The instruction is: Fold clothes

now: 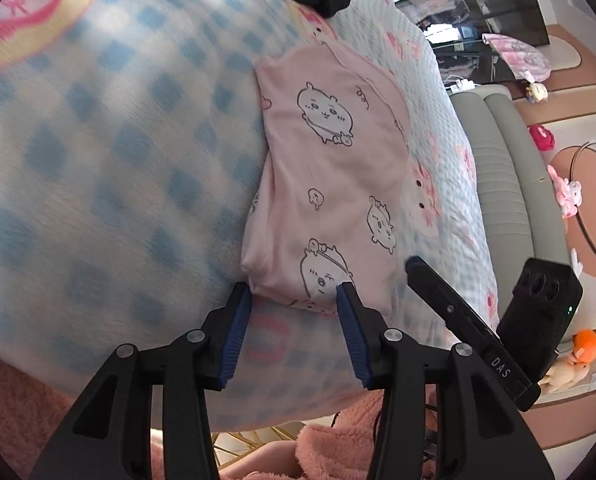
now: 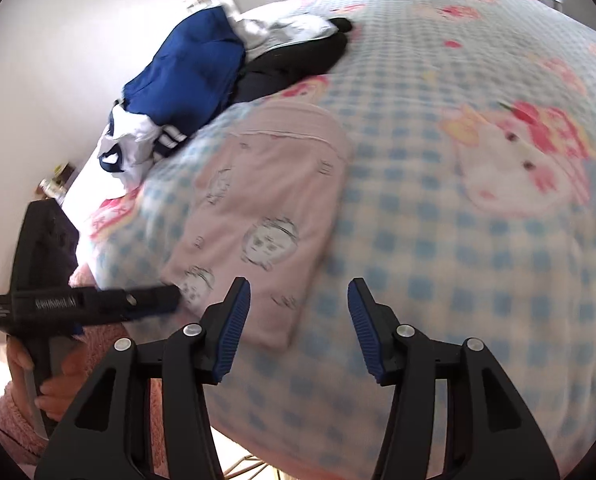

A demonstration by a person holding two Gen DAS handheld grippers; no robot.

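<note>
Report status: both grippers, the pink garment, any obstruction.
Left gripper open at the folded pink garment's near edge, no grip. Right gripper open, empty, beside it. Pile of unfolded clothes farther back on the checked bedspread, not in the way.

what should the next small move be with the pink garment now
Probably lift both tools away and reach for the blue garment in the pile. The pink garment already lies folded flat on the checked blanket, and the left tool and right tool stand open, gripping nothing.
</note>
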